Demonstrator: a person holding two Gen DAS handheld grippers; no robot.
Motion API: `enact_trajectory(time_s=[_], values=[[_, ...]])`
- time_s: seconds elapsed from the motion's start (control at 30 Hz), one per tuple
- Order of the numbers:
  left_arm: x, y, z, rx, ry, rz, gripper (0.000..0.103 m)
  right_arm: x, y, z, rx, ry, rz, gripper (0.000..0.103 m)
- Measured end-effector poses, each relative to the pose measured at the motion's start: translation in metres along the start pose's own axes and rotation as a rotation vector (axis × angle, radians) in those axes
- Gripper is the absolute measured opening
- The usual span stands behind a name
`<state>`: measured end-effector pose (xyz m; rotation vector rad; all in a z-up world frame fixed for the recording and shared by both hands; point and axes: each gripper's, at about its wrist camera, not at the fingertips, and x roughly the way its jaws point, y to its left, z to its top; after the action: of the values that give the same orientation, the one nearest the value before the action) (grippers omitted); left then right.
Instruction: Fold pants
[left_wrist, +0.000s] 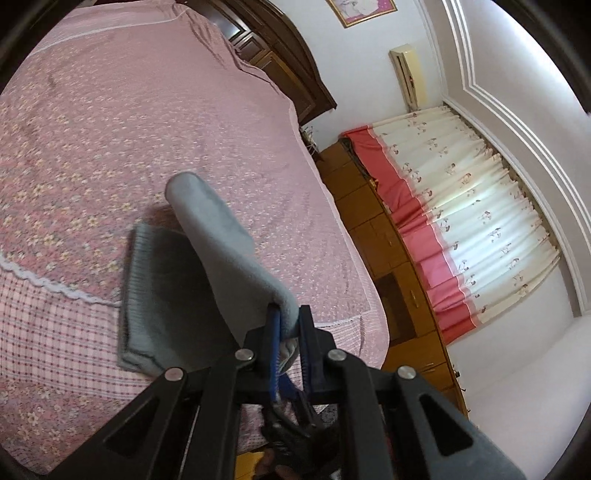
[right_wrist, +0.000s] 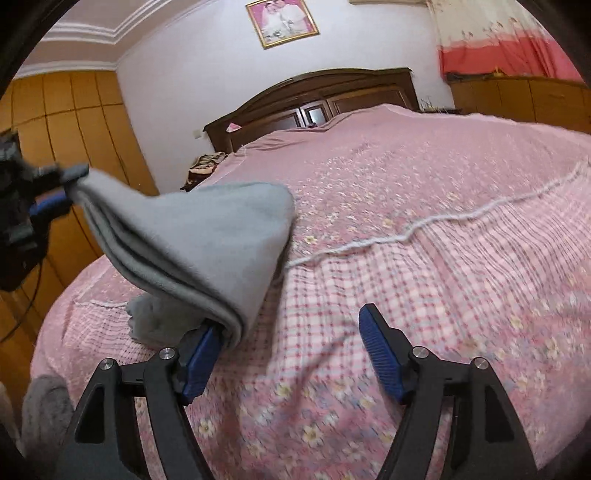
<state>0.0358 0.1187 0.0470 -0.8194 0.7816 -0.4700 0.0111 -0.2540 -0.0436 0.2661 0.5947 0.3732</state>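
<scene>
Left gripper jaws clamp the grey pants near the bed edge; right gripper jaws gape wide, so the unsupported layers may slide apart.

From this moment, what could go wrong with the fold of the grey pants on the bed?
1. Only the left tongs grip the grey pants; the right tongs are open, so the lifted layers may sag or twist.
2. The stacked edges rest against one right finger and might be dragged apart.
3. The ribbed cuff lies near the edge of the bed, so a pull might slide the pants off.
</scene>
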Motion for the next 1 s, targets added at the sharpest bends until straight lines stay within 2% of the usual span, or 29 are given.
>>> enact_trajectory(time_s=[0.13,0.23,0.3,0.4,0.5,0.57,0.63,0.7,0.77,0.9,0.93,1.0], values=[[-0.002,0.021,-0.009,-0.014,0.001,0.020,0.009,-0.023,-0.010,0.000,0.077,0.013,-0.018,0.073],[-0.002,0.040,-0.018,-0.044,0.004,0.026,0.009,-0.044,-0.023,0.008,0.154,-0.030,-0.060,0.073],[-0.002,0.048,-0.022,-0.054,0.010,0.033,0.009,-0.052,-0.025,0.023,0.199,-0.065,0.020,0.073],[-0.001,0.052,-0.027,-0.048,0.016,0.055,0.009,-0.045,-0.008,0.052,0.175,-0.073,0.176,0.073],[0.000,0.053,-0.030,-0.032,0.016,0.086,0.009,-0.025,0.017,0.072,0.113,-0.056,0.342,0.052],[-0.001,0.058,-0.033,-0.023,0.006,0.115,0.010,-0.002,0.025,0.075,0.111,0.006,0.401,0.030],[0.000,0.065,-0.037,-0.013,0.003,0.153,0.010,0.024,0.029,0.067,0.089,0.105,0.358,0.024],[0.000,0.068,-0.040,0.021,-0.004,0.192,0.010,0.041,0.025,0.051,0.091,0.171,0.277,0.023],[0.002,0.070,-0.042,0.044,0.005,0.208,0.010,0.042,0.016,0.031,0.128,0.167,0.293,0.022],[0.005,0.072,-0.047,0.066,0.012,0.249,0.015,0.026,0.008,0.020,0.103,0.147,0.295,0.022],[0.003,0.072,-0.050,0.053,0.004,0.271,0.019,0.023,0.009,0.021,0.093,0.144,0.294,0.022],[-0.008,0.067,-0.056,0.047,-0.042,0.309,0.021,0.013,0.009,0.022,0.075,0.129,0.302,0.022]])
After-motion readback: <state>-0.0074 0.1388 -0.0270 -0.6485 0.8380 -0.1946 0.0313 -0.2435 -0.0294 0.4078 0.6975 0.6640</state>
